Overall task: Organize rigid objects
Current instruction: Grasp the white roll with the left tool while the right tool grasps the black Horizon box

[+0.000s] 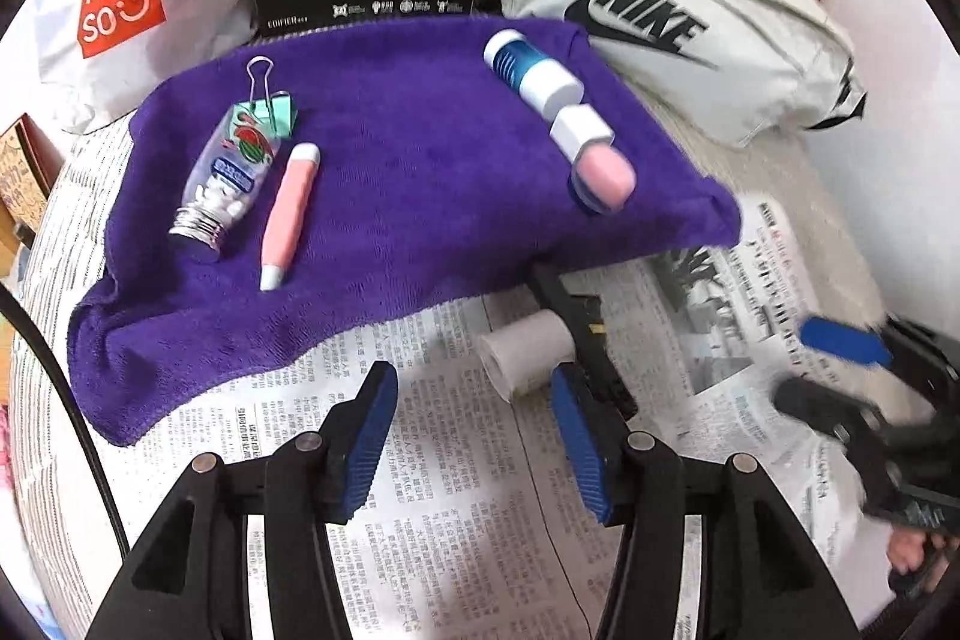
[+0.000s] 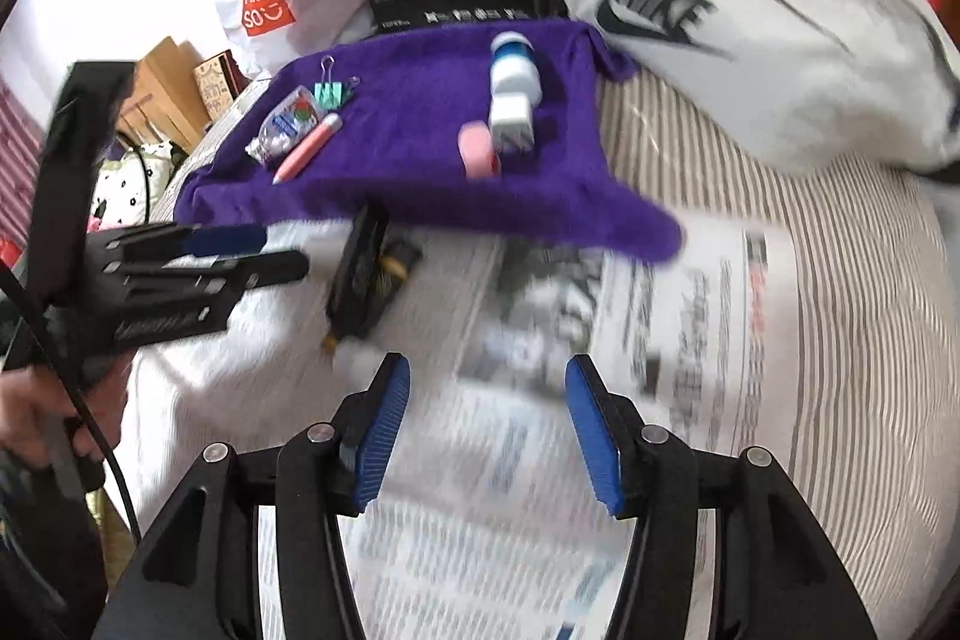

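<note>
We hold both grippers, left (image 1: 474, 430) and right (image 2: 489, 430), released and empty over the newspaper (image 1: 420, 370), near the towel (image 1: 390, 172) bearing the bottle (image 1: 231, 172).

Left gripper (image 1: 474, 400) and right gripper (image 2: 489, 400): black angular linkage frames, round silver pivot screws, and ribbed blue pads (image 2: 384, 436) lining the inner finger faces. A black cable (image 2: 90, 418) runs beside the left gripper's handle.
</note>
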Demonstrator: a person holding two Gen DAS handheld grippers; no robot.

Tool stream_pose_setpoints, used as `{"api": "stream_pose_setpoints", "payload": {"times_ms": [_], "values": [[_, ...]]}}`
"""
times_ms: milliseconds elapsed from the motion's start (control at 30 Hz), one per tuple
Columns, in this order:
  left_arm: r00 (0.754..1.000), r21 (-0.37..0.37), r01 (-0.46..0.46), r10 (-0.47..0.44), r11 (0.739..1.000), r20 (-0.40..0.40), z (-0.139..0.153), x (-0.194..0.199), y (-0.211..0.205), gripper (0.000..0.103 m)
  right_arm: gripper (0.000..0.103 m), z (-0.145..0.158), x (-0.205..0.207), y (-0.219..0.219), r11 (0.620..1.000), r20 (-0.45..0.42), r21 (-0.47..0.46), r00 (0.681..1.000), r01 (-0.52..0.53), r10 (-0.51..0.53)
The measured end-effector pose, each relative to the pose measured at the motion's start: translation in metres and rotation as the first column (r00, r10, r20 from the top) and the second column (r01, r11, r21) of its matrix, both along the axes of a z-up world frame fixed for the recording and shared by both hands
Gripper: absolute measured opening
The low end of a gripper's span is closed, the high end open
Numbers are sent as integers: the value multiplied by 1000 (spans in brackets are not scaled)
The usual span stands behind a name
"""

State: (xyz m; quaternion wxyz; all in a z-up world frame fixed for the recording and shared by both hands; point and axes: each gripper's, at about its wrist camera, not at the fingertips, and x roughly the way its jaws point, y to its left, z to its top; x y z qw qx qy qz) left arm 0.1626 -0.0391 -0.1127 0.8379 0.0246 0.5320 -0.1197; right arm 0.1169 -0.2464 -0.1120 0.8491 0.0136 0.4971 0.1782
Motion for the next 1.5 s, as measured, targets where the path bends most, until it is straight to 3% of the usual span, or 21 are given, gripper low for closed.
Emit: {"api": "stream_pose_setpoints", "payload": {"times_ms": [200, 733, 933, 1100, 1300, 1500], "values": [[1000, 13, -7, 8, 1000, -30, -13, 4, -12, 51, 54, -11, -19, -14, 1000, -20, -10, 1000, 23, -23], [996, 42, -78, 80, 996, -42, -20, 23, -29, 52, 54, -30, -19, -13, 1000, -63, -8, 998, -1, 0], [1000, 110, -22, 24, 994, -16, -24, 14, -27, 39, 54, -34, -17, -14, 1000, -72, -14, 997, -2, 1], [1000, 86, 1, -1, 996, -6, -21, 0, -18, 39, 54, -34, -15, -16, 1000, -72, -22, 997, 4, -6], [1000, -2, -15, 15, 1000, -5, -15, -12, 15, 39, 54, -32, -7, -9, 1000, -57, -3, 998, 1, -1], [999, 7, -45, 45, 999, -10, -18, -15, 41, 39, 54, -29, 19, 22, 999, -24, 15, 999, -48, 49]]}}
